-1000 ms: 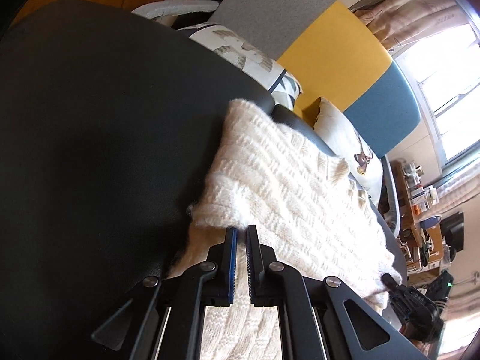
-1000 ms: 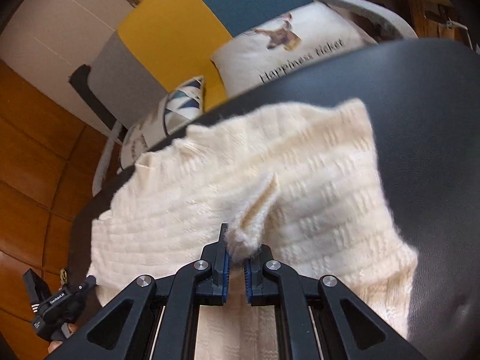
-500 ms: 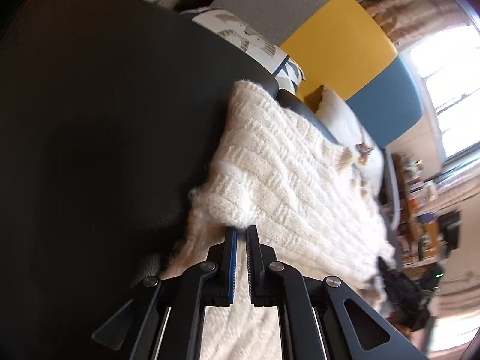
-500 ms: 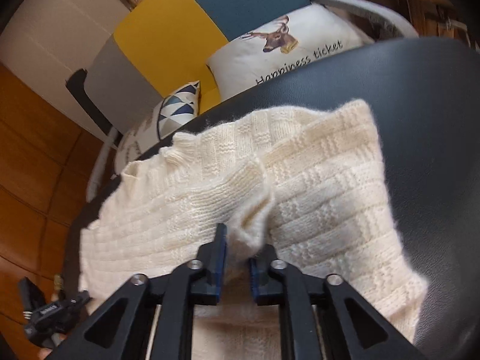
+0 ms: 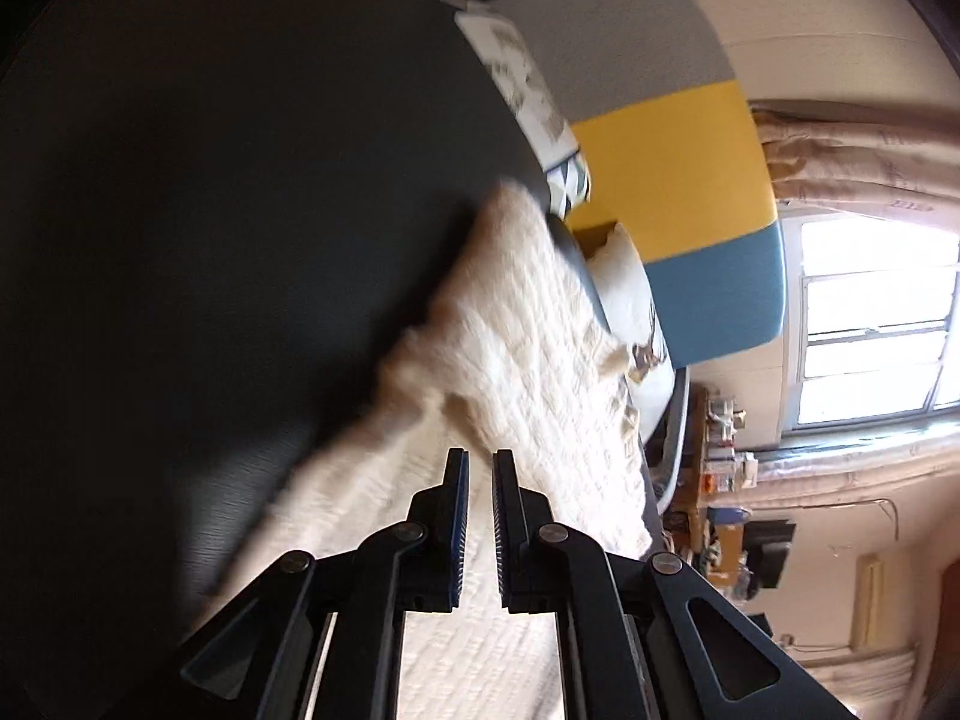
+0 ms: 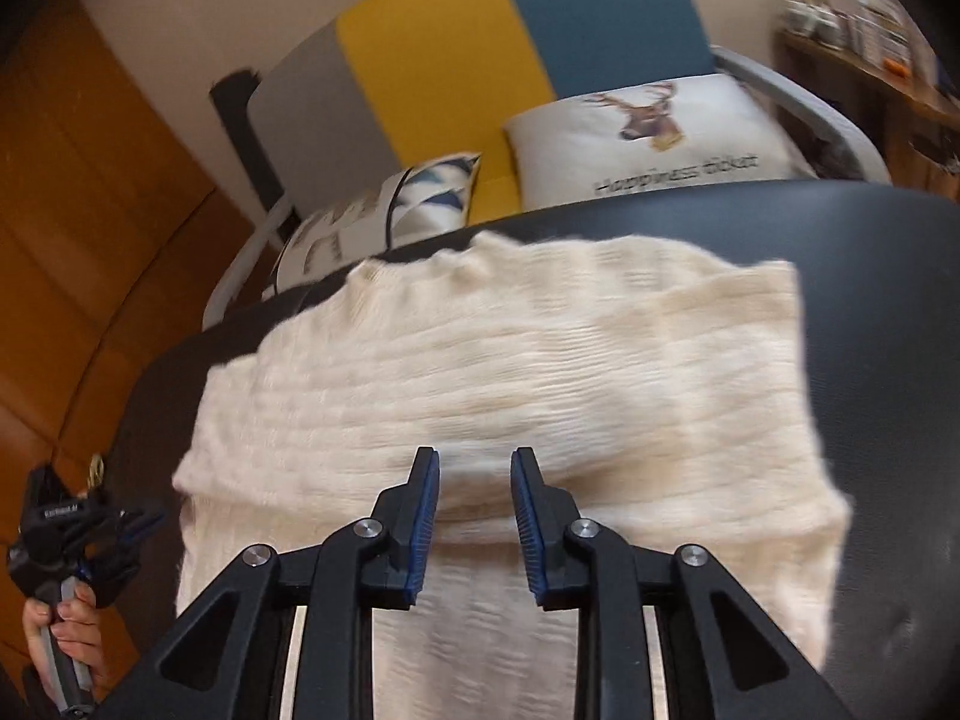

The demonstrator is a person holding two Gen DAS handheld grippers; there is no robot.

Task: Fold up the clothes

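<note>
My left claw (image 5: 479, 461) hangs low over the near part of the cream knitted sweater (image 5: 528, 372), its jaws drawn together with only a thin slit between the blue pads and no cloth caught in them. In the right wrist view that same claw (image 6: 129, 531) sits at the far left edge of the black worktop (image 6: 888, 312), with my hand (image 6: 66, 630) wrapped round its grip.

The sweater (image 6: 510, 372) lies flat on the worktop (image 5: 210, 210), spread across the middle with an upper layer folded over a lower one; the folded edge runs crosswise just ahead of my right claw. The picture is blurred, so the knit pattern is hard to read.

My right claw (image 6: 474, 462) hovers over that fold with its jaws opening, the pads apart and nothing between them; only the sweater's surface shows in the gap below.

Beyond the worktop stands a chair back (image 6: 480, 48) in grey, yellow and blue panels. Two cushions lean against it: a triangle-print cushion (image 6: 384, 204) to the left and a deer-print cushion (image 6: 654, 138) to the right. Farther right, a wooden shelf (image 6: 864, 54) holds small blurred items.
</note>
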